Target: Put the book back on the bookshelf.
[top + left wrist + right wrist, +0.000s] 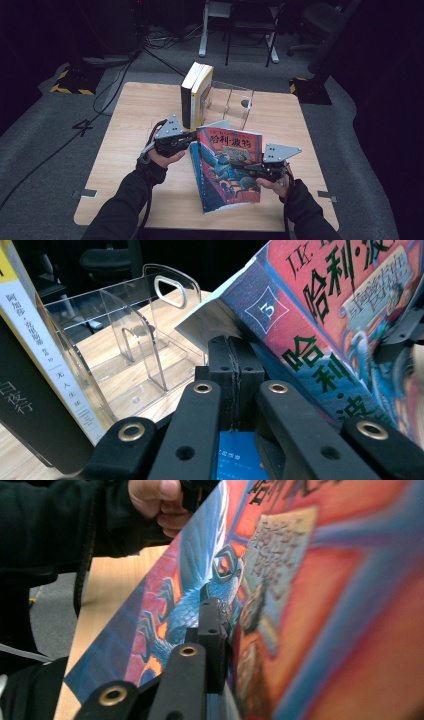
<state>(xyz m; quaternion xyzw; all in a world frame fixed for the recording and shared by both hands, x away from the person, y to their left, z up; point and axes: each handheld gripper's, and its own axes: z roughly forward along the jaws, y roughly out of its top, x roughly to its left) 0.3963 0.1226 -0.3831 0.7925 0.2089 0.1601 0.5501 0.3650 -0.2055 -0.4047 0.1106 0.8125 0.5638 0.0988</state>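
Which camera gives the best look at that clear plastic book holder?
The left gripper view: the clear plastic book holder is close, showing its dividers and handle cutout. The high view shows it small, beside the upright books. The right gripper view faces the book cover.

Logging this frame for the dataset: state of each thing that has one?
Red book: held tilted above the table, closed.
Left tool: jaws together by the book's spine corner; grip itself unclear.
Right tool: clamped on the book's cover.
Clear rack: upright, slots empty.
Two books: upright, beside the rack.
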